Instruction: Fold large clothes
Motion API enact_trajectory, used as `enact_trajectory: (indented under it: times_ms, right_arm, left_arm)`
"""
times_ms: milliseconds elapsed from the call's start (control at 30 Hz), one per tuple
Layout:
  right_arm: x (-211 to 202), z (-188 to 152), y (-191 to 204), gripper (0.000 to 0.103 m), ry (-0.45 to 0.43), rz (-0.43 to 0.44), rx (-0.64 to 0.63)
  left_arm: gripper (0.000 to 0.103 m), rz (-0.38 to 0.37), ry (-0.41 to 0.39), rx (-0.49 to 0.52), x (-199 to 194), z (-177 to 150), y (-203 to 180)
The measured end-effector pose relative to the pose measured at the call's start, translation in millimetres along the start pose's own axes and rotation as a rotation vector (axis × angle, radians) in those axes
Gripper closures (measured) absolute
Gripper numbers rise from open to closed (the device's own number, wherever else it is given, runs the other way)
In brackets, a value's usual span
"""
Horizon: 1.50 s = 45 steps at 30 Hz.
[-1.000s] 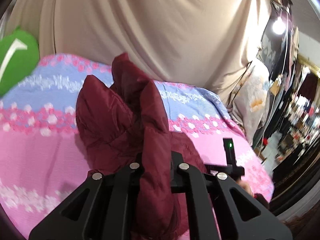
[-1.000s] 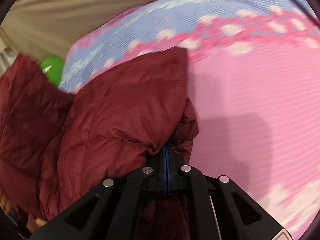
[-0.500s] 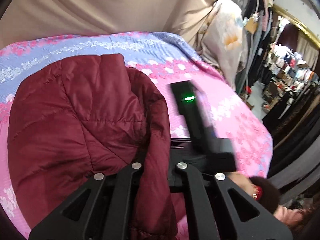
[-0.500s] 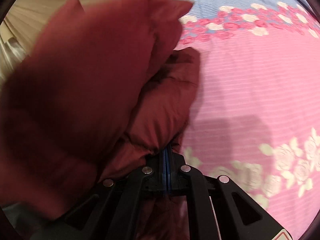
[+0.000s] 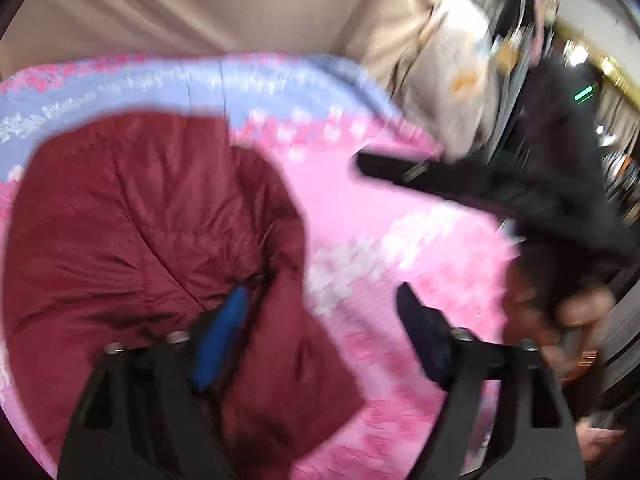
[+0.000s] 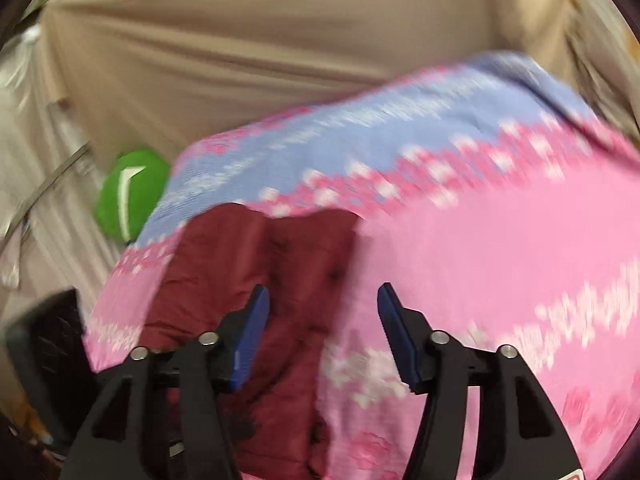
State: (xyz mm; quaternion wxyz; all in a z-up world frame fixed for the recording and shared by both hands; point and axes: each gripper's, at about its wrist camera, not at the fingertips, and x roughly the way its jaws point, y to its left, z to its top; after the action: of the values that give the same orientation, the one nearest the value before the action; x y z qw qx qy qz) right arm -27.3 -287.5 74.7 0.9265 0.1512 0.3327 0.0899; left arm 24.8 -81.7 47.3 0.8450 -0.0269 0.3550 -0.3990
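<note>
The maroon puffer jacket [image 5: 132,216] lies bundled on the pink floral bedspread [image 5: 360,216], doubled over itself, so the fold looks just laid down. Left gripper [image 5: 324,324] is opening, jaws wide; a flap of jacket sits between them but the pads aren't pressing it. Right gripper [image 6: 320,320] is opening too, released, hovering above the jacket's edge [image 6: 280,264]. A green cushion [image 6: 128,196] with a white mark sits beyond the bed; no readable writing, too blurred.
</note>
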Motion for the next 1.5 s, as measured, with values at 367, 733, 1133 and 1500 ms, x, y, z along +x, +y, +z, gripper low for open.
enact_trajectory:
  times_ms: [367, 733, 1133, 1500]
  right_arm:
    - [100.3, 6.0, 58.3, 0.035, 0.214, 0.095, -0.055]
    - [105.6, -22.4, -0.3, 0.102, 0.183, 0.037, 0.08]
    - [26.7, -49.5, 19.5, 0.03, 0.056, -0.006, 0.077]
    - [25.4, -98.9, 37.5, 0.095, 0.107, -0.085, 0.039]
  left_arm:
    - [0.006, 0.351, -0.182, -0.309, -121.0, -33.2, 110.3]
    - [0.005, 0.337, 0.029, -0.266, -24.4, -61.4, 105.9]
    - [0.005, 0.421, 0.067, -0.208, -7.0, -63.8, 96.1]
    - [0.005, 0.423, 0.069, -0.181, -5.0, -64.6, 95.9]
